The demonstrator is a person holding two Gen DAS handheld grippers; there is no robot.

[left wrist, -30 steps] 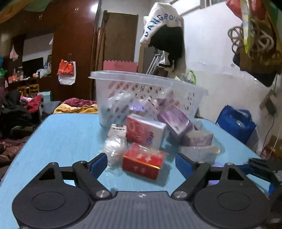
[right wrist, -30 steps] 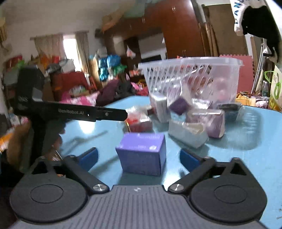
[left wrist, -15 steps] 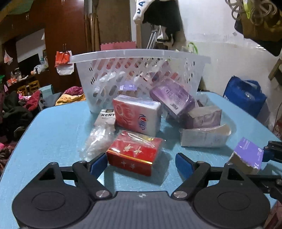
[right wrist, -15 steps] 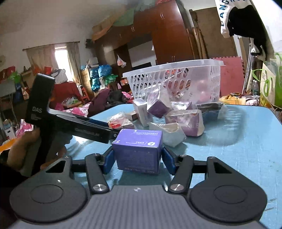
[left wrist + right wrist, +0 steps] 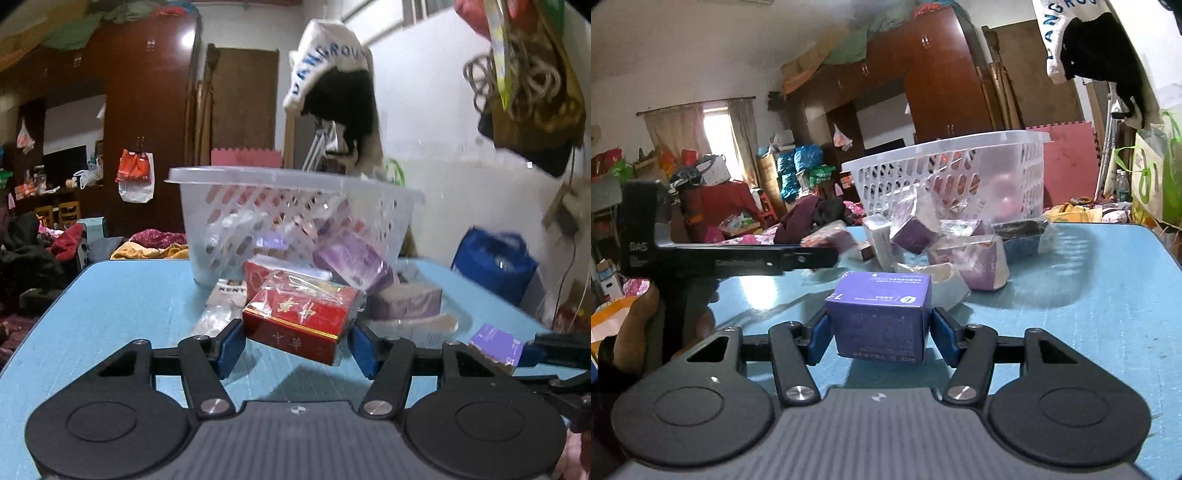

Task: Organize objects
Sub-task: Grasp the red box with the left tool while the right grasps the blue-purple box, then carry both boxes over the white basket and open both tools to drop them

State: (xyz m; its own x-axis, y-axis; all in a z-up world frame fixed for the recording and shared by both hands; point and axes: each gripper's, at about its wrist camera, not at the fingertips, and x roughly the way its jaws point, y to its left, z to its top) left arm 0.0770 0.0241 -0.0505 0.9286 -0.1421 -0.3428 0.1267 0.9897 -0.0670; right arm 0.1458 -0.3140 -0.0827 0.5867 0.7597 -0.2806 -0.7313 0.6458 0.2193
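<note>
My left gripper [image 5: 295, 341] is shut on a red box [image 5: 301, 319] with gold characters, wrapped in clear film, and holds it lifted and tilted above the blue table [image 5: 110, 306]. My right gripper [image 5: 880, 332] is shut on a purple box [image 5: 881, 314] and holds it just above the table [image 5: 1089, 314]. The purple box also shows at the right of the left wrist view [image 5: 496, 343]. A white lattice basket [image 5: 291, 218] with items inside stands behind; it also shows in the right wrist view [image 5: 945, 177].
A pile of wrapped packs lies before the basket: a purple pack [image 5: 354, 260], a pale purple pack [image 5: 406, 301], a white KENT box [image 5: 231, 290], a clear bag [image 5: 212, 321]. The left gripper's body [image 5: 720, 258] crosses the right wrist view. A blue bag [image 5: 495, 266] sits beyond the table's right edge.
My left gripper closed on the red box and lifted it off the table. My right gripper, shut on the purple box since half a second ago, raised it slightly.
</note>
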